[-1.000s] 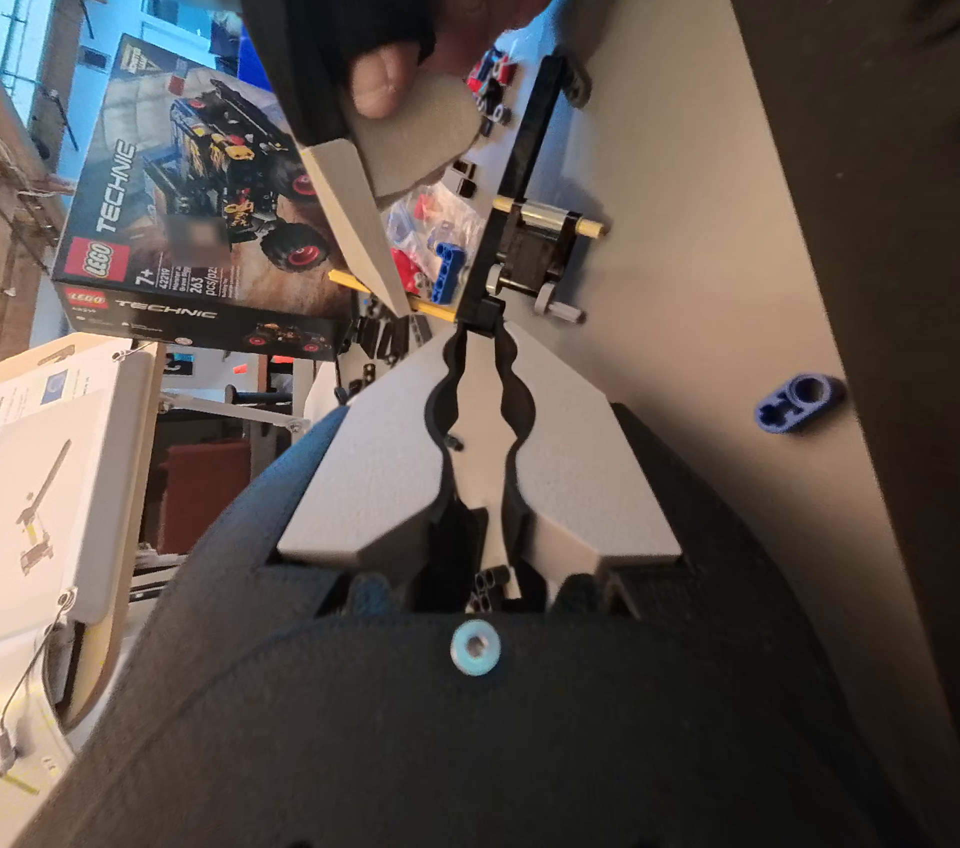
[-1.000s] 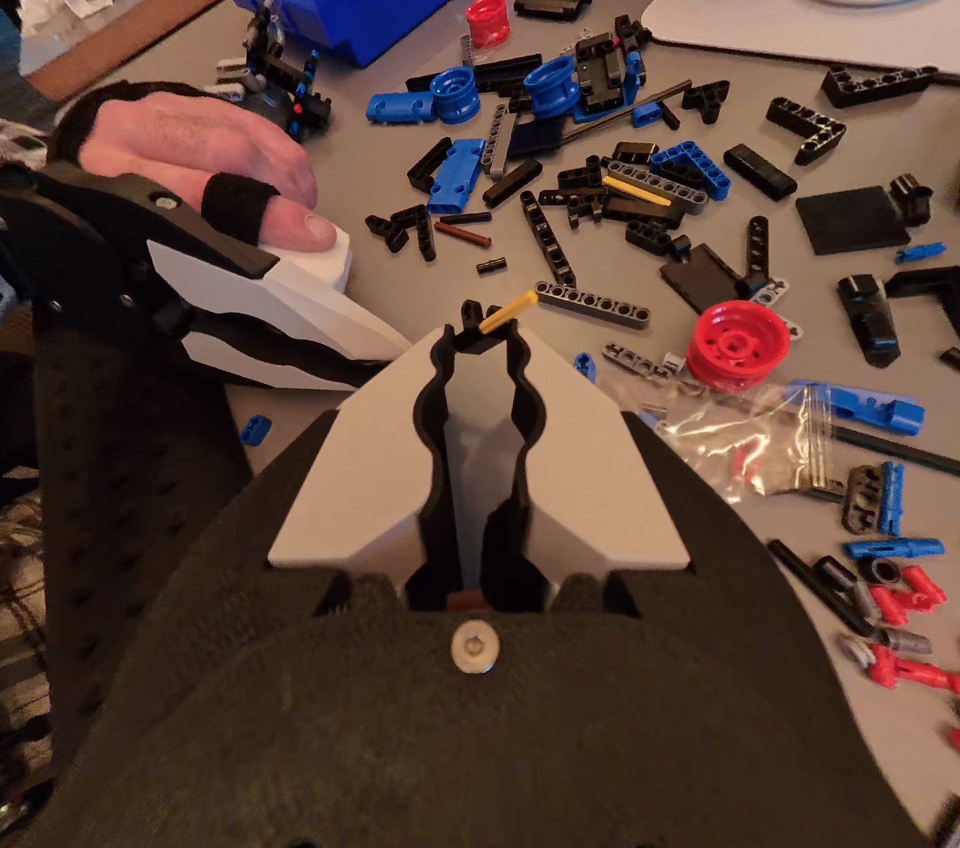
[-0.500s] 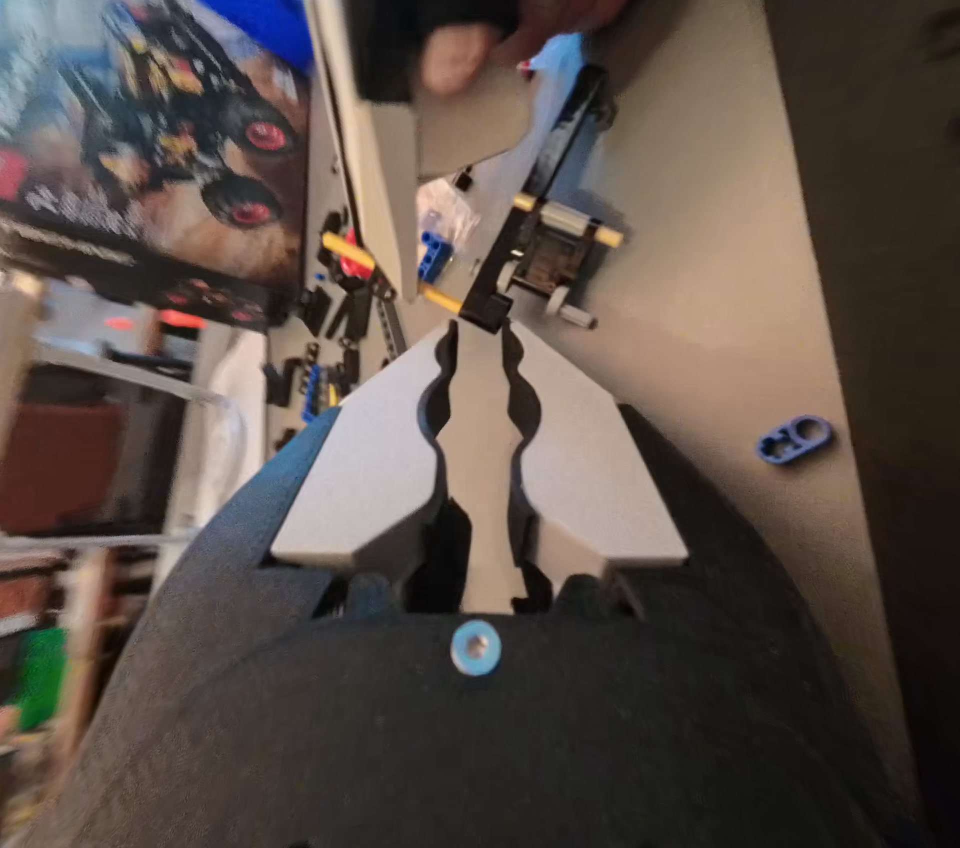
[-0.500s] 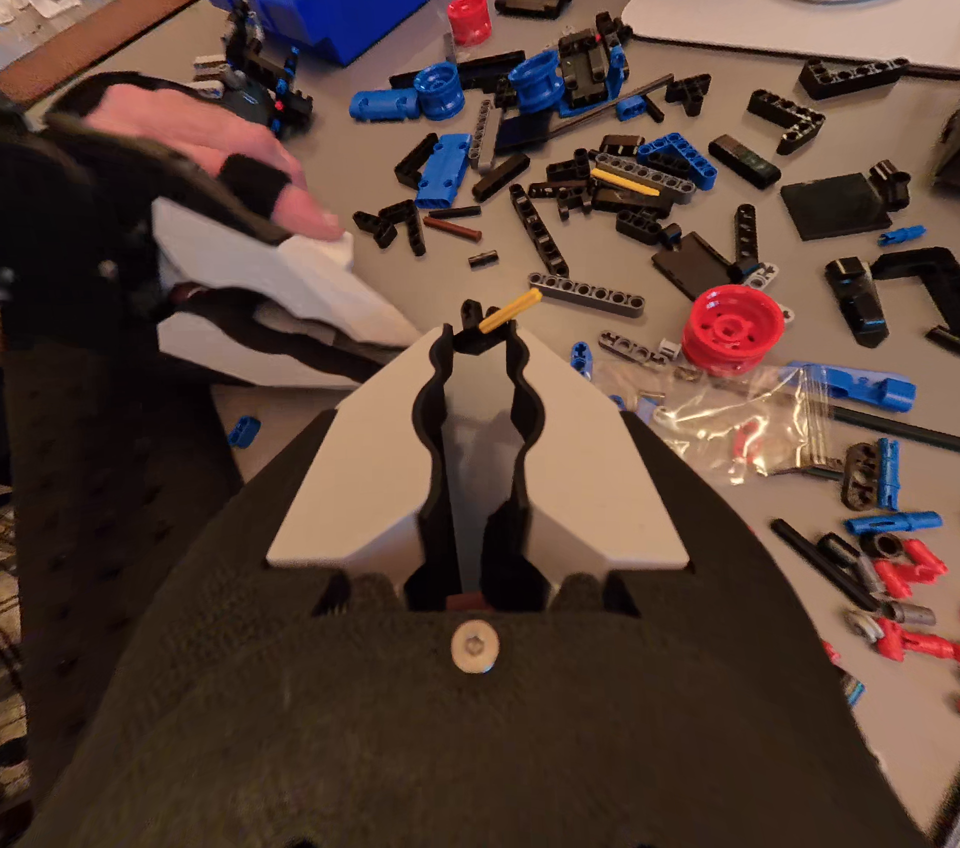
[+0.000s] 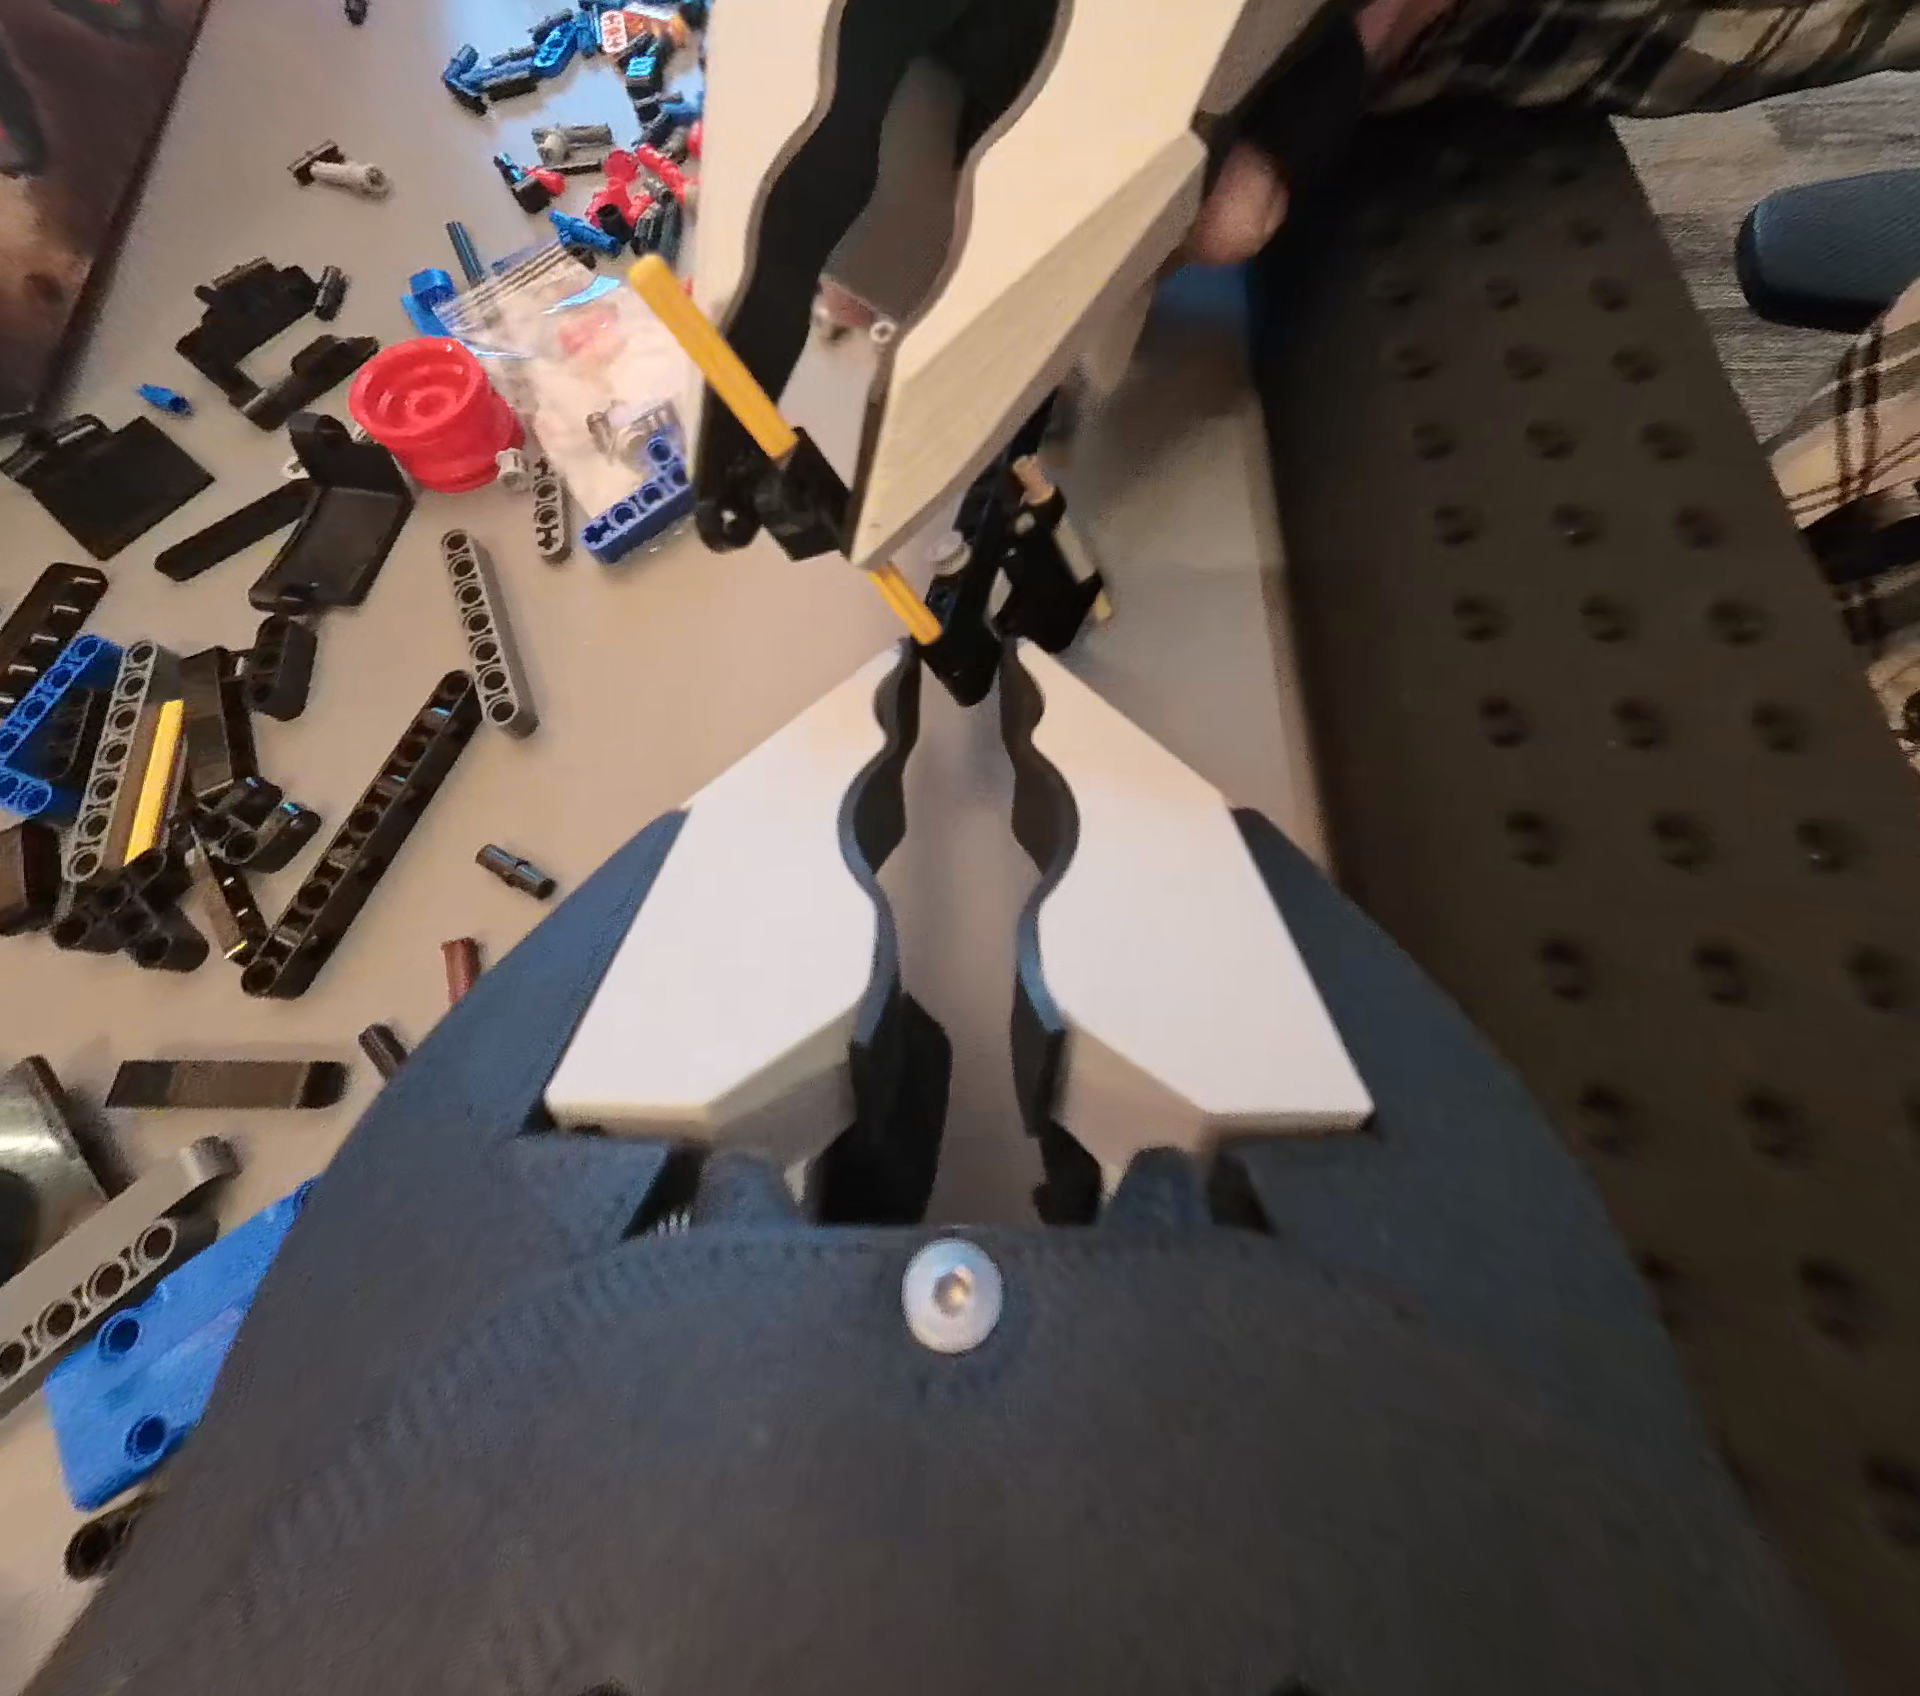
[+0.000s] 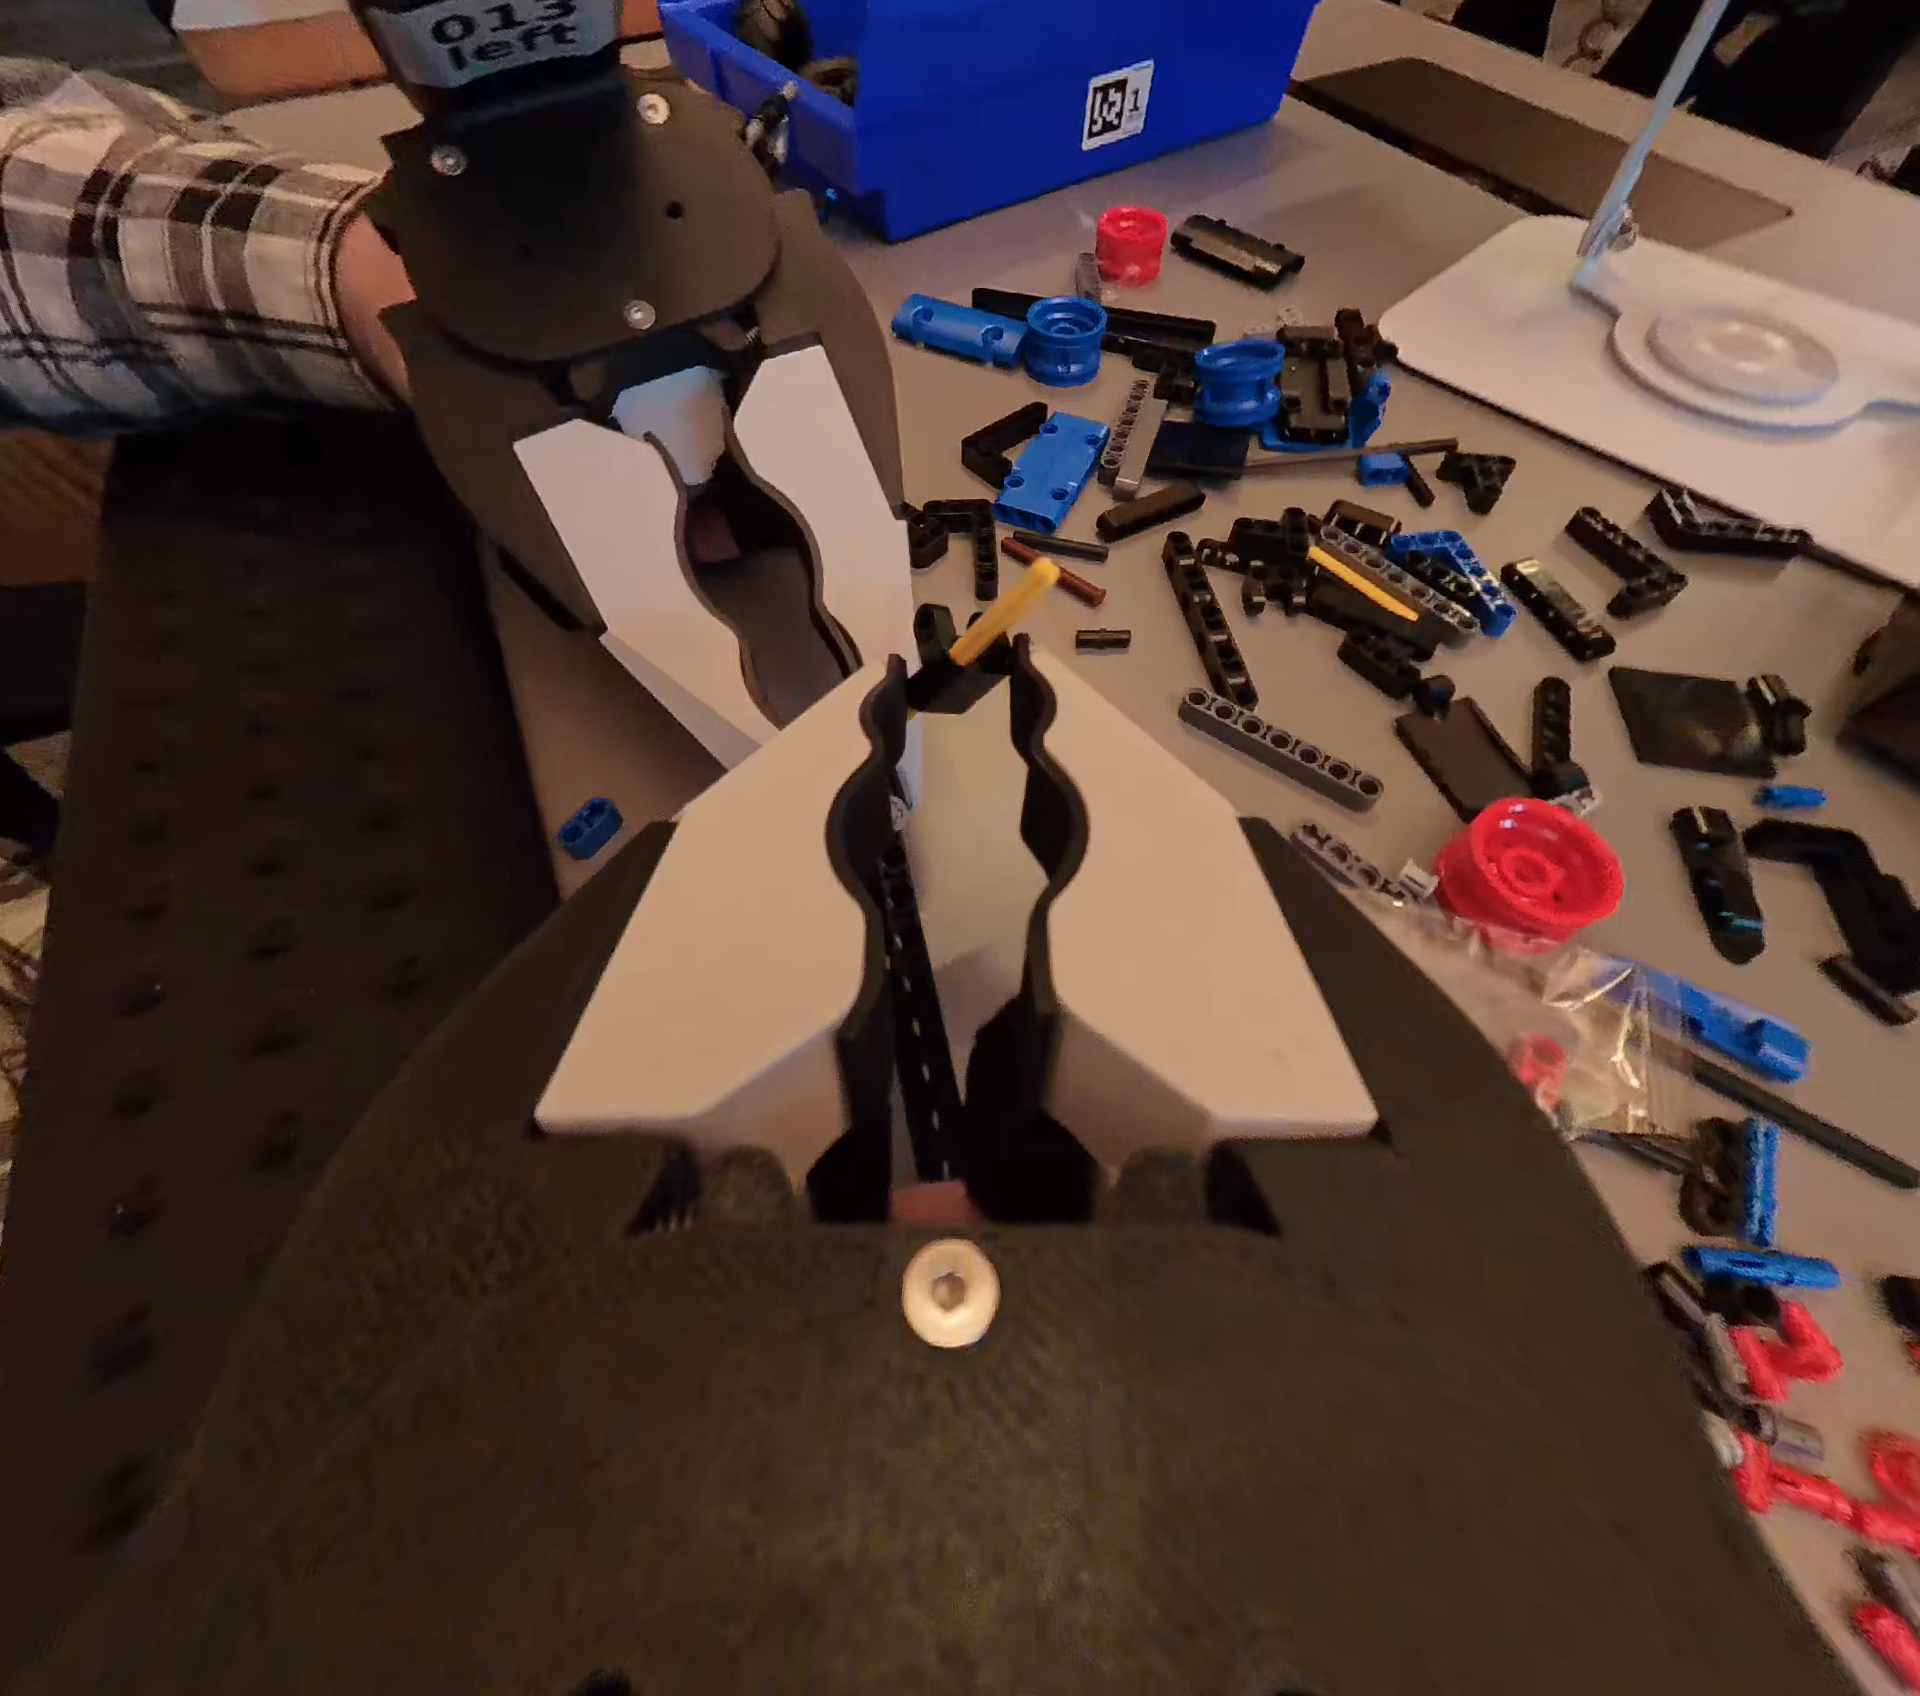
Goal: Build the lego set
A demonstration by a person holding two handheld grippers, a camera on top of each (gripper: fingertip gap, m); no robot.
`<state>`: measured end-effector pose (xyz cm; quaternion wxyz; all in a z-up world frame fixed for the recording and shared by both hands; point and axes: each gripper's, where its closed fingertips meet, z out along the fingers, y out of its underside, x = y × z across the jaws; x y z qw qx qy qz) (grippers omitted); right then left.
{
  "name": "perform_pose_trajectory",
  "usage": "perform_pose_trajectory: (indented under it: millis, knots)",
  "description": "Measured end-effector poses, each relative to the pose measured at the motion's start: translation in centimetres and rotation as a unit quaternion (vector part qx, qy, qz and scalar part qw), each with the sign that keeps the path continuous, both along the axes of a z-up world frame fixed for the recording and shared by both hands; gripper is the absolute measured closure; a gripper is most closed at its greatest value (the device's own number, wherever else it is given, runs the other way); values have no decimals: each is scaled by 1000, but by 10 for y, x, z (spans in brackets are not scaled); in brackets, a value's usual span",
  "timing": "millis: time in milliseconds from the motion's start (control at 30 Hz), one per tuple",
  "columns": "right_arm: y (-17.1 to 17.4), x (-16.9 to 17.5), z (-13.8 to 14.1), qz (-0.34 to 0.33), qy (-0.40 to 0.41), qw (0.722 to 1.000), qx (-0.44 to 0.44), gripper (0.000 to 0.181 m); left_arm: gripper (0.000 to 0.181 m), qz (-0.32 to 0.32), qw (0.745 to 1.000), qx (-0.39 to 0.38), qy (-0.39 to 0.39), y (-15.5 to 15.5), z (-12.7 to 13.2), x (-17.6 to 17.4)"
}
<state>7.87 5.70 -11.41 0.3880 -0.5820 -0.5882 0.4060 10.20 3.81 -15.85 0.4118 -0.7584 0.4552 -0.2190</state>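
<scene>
Above the grey tabletop [image 6: 1351,192], my right gripper [image 6: 951,664] clamps a black connector with yellow axle [image 6: 1003,612]; my left gripper [image 5: 961,670] pinches the black beam assembly [image 5: 997,597], presumably to mate them.

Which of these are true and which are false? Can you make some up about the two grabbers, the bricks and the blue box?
1. The right gripper pinches a small black piece with a yellow stick through it. True.
2. The left gripper holds nothing. False: it grips a black assembly.
3. The blue bin lies tipped upside down. False: it stands upright and open.
4. A red wheel lies on the table among loose pieces. True.
5. The loose pieces are all red. False: many are black or blue.
</scene>
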Motion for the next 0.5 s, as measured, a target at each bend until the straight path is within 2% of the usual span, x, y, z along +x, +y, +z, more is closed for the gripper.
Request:
perform_pose_trajectory:
  millis: [333, 500]
  knots:
    - [-7, 8, 3, -21, 6, 998, 67, 163, 173, 4, 1000, 8, 9, 1, -1, 4]
    - [-8, 10, -4, -32, -20, 994, 98, 163, 174, 7, 1000, 7, 8, 3, -1, 4]
